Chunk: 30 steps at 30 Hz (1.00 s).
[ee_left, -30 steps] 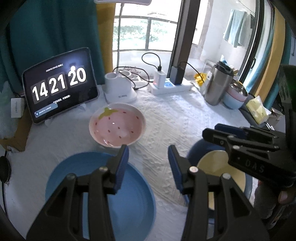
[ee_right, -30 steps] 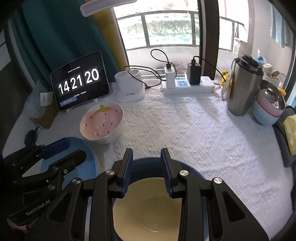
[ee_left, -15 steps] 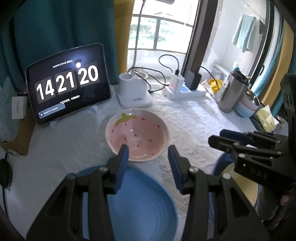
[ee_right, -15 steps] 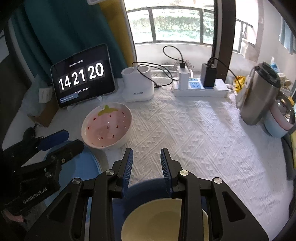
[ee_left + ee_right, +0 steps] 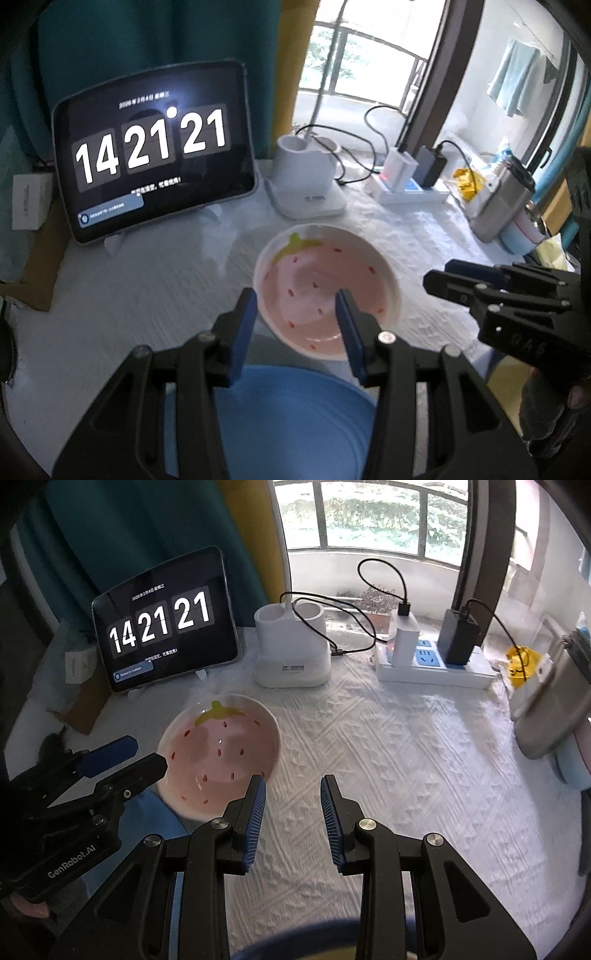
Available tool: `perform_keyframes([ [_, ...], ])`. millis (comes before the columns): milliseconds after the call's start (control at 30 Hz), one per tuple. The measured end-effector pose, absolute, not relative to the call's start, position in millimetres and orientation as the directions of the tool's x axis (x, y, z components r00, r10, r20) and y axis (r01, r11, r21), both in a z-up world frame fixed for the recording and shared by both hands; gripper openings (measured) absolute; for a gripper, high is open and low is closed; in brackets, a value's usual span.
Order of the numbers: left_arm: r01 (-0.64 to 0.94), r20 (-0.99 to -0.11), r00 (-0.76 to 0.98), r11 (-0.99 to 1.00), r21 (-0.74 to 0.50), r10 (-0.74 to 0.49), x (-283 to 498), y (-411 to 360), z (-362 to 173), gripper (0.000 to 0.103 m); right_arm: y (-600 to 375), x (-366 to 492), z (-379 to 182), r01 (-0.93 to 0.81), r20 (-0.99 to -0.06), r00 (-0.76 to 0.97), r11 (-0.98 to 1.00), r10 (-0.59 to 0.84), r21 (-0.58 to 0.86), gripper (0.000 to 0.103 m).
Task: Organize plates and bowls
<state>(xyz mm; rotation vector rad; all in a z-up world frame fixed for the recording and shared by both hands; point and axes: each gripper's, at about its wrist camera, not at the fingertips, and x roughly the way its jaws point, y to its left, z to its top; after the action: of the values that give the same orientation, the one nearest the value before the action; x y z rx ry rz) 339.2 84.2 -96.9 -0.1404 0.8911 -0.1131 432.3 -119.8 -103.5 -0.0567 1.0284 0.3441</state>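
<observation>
My left gripper (image 5: 295,314) is spread wide, empty, its fingers framing the near side of the pink bowl (image 5: 325,288). I can't tell whether they touch the rim. The bowl sits upright on the white cloth (image 5: 406,738), just past the blue plate (image 5: 280,417), in front of the tablet (image 5: 155,147) and the white holder (image 5: 291,653).

My right gripper (image 5: 291,812) is also parted and holding nothing, over bare cloth just right of the bowl.

Handling guess: glazed ceramic, stiff, moderately heavy, slick, will chip if knocked. The wall is too broad to span, so I'd pinch the near rim, one finger inside, one outside, and seat it deep before lifting. A shallow pinch on glaze may let it swing or slip. Set it down softly on the plate.
</observation>
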Motion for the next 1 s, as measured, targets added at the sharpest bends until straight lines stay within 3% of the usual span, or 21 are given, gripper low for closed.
perform_keyframes([
  [800, -0.025, -0.875, 0.453, 0.978, -0.206, -0.173, 378.3, 90.6, -157.6, 0.046, -89.3, 483.1, -161.8, -0.254, -0.921, 0.233, 0.934, 0.312, 0.252, 0.033],
  [1000, -0.029, -0.875, 0.453, 0.977, -0.209, -0.174, 381.7, 87.0, -161.9, 0.045, -83.6, 486.1, -166.0, -0.262, -0.928, 0.215, 0.933, 0.305, 0.246, 0.023],
])
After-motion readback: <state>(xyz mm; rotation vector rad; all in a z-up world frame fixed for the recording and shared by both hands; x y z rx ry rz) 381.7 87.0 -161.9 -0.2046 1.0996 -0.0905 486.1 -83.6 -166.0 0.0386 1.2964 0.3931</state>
